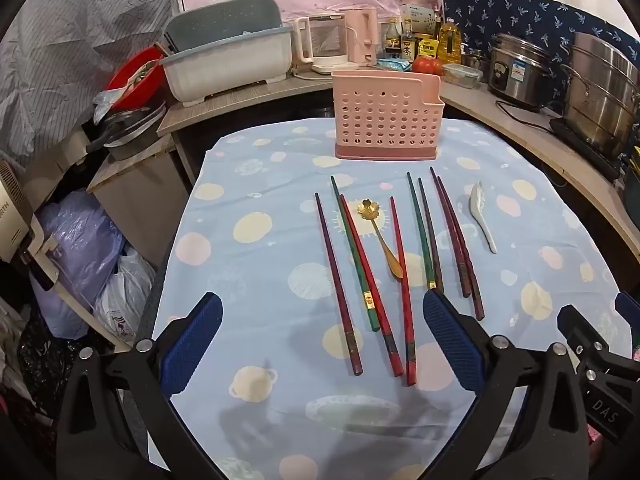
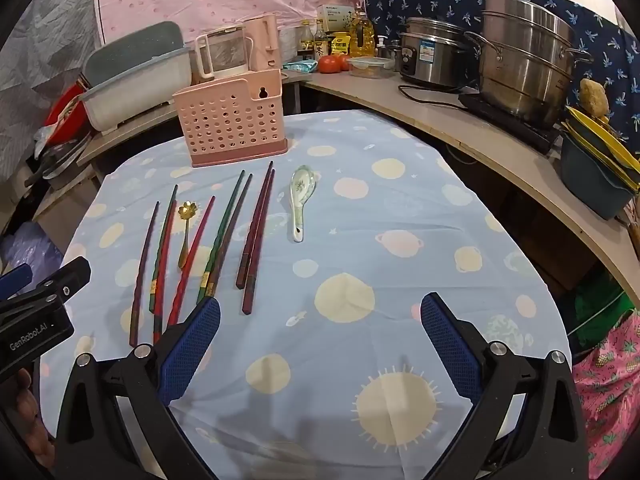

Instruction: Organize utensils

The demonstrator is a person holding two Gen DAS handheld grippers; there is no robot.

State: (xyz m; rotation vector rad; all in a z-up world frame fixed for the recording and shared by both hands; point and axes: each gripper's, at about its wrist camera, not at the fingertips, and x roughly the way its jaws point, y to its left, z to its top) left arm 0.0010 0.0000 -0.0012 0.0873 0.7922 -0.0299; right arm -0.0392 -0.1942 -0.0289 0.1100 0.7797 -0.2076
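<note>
A pink perforated utensil holder stands at the far side of the table. Several red, green and dark chopsticks lie side by side on the blue cloth. A gold flower-headed spoon lies among them. A white ceramic spoon lies to their right. My left gripper is open and empty, above the chopsticks' near ends. My right gripper is open and empty, to the right of the chopsticks.
A blue patterned cloth covers the table. A grey dish tub, kettles, bottles and tomatoes stand on the back counter. Steel pots and a cooker stand at the right. Bags lie at the left.
</note>
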